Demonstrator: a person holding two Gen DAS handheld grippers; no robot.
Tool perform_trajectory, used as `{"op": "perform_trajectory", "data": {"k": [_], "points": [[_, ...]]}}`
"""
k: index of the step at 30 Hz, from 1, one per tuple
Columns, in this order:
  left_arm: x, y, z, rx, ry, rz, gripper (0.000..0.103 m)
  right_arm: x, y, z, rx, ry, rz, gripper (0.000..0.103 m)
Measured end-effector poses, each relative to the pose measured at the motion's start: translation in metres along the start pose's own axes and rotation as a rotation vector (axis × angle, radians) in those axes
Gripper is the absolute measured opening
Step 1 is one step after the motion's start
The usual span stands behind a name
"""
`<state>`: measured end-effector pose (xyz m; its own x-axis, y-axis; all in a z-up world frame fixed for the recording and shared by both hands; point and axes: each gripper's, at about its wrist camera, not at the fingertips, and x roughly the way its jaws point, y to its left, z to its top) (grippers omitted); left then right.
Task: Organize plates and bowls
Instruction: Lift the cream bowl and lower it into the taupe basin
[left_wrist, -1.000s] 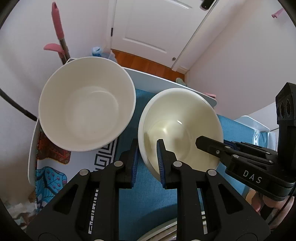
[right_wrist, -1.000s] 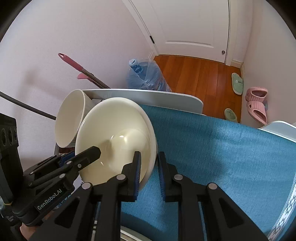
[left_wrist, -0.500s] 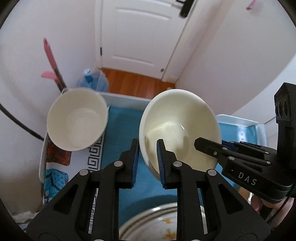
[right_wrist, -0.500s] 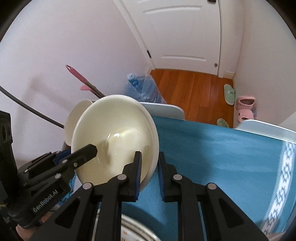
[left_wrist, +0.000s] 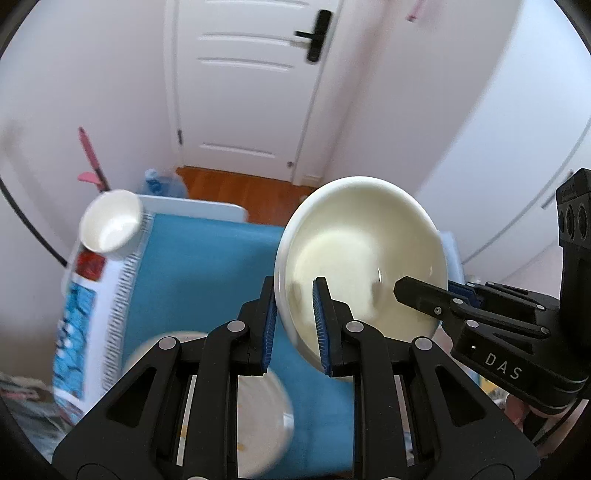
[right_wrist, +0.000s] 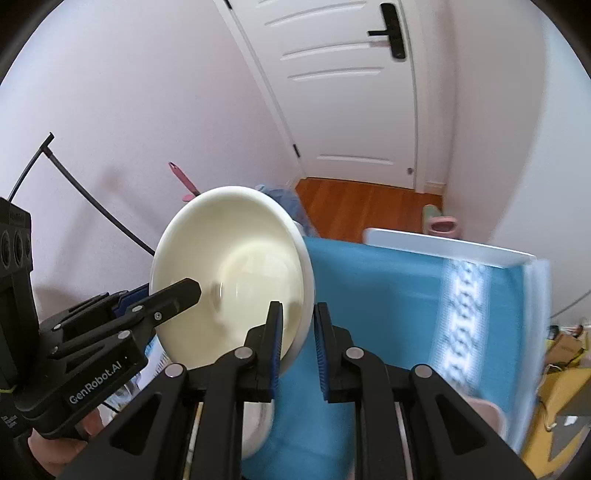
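A cream bowl (left_wrist: 364, 254) is held in the air above the blue cloth, tilted, with both grippers on its rim. My left gripper (left_wrist: 293, 325) is shut on its left rim; it also shows in the right wrist view (right_wrist: 173, 295). My right gripper (right_wrist: 297, 343) is shut on the bowl's (right_wrist: 229, 273) right rim; it also shows in the left wrist view (left_wrist: 421, 291). A white bowl (left_wrist: 110, 225) stands at the table's far left corner. A cream plate (left_wrist: 266, 424) lies below my left gripper, blurred.
The table carries a blue cloth (left_wrist: 207, 277) with a patterned border (right_wrist: 461, 314). Beyond it are a white door (left_wrist: 251, 85), wooden floor (right_wrist: 362, 199), a pink-handled mop (left_wrist: 90, 158), a water jug (left_wrist: 159, 182) and slippers (right_wrist: 441, 223).
Both grippers have lifted the cream bowl up and back from the table. The white bowl now looks small and far, and the cream plate has come into view below.
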<state>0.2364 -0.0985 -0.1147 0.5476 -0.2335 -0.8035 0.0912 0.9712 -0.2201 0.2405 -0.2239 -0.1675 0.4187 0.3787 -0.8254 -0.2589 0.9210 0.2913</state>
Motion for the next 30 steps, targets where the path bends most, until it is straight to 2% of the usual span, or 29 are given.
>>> {"op": "perform_trajectory", "data": {"k": [5, 12, 16, 21, 30], "points": [[0.003, -0.057, -0.025, 0.041, 0.044, -0.064, 0.017, -0.043, -0.044, -0.036, 0.041, -0.003, -0.05, 0.016], [0.035, -0.113, -0.056, 0.154, 0.179, -0.133, 0.017, -0.068, -0.097, -0.091, 0.171, 0.026, -0.118, 0.016], [0.059, -0.13, -0.074, 0.205, 0.262, -0.152, 0.017, -0.062, -0.119, -0.121, 0.266, 0.063, -0.142, 0.016], [0.087, -0.143, -0.09, 0.253, 0.352, -0.138, 0.017, -0.044, -0.141, -0.151, 0.364, 0.12, -0.147, 0.016], [0.127, -0.134, -0.102, 0.304, 0.441, -0.118, 0.017, -0.018, -0.154, -0.17, 0.446, 0.182, -0.138, 0.016]]}}
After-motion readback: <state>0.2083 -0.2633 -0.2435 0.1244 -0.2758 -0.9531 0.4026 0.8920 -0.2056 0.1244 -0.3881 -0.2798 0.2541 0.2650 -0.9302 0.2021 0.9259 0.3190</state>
